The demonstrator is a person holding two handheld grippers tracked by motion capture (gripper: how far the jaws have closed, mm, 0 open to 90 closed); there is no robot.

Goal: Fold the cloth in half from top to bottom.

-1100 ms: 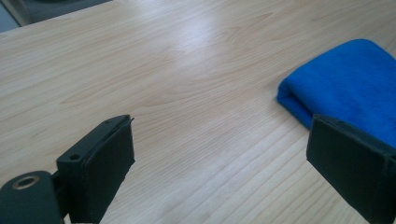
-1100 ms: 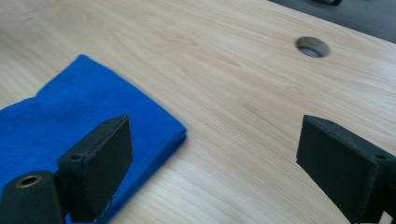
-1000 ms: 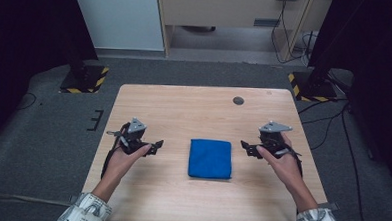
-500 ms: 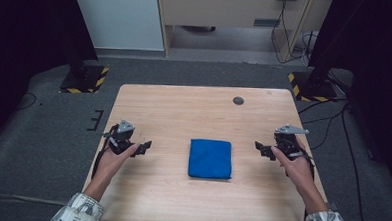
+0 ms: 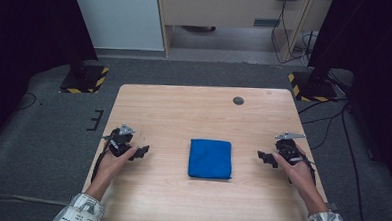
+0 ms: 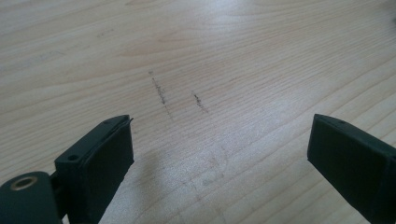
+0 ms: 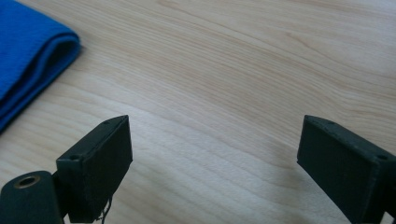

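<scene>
A folded blue cloth (image 5: 210, 158) lies flat near the middle of the light wooden worktop (image 5: 184, 115), a little toward the person's side. Well to the left of the cloth the left claw (image 5: 143, 151) hovers low over bare wood marked with faint dark scuffs (image 6: 161, 91), its jaws spread wide and empty. Well to the right of the cloth the right claw (image 5: 262, 156) points toward it, jaws likewise wide apart and holding nothing, while a small dark round spot (image 5: 238, 100) sits beyond the cloth near the far edge

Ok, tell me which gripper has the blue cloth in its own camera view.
The right gripper: the folded blue cloth lies ahead at its view's left. The left gripper faces bare wood.
</scene>
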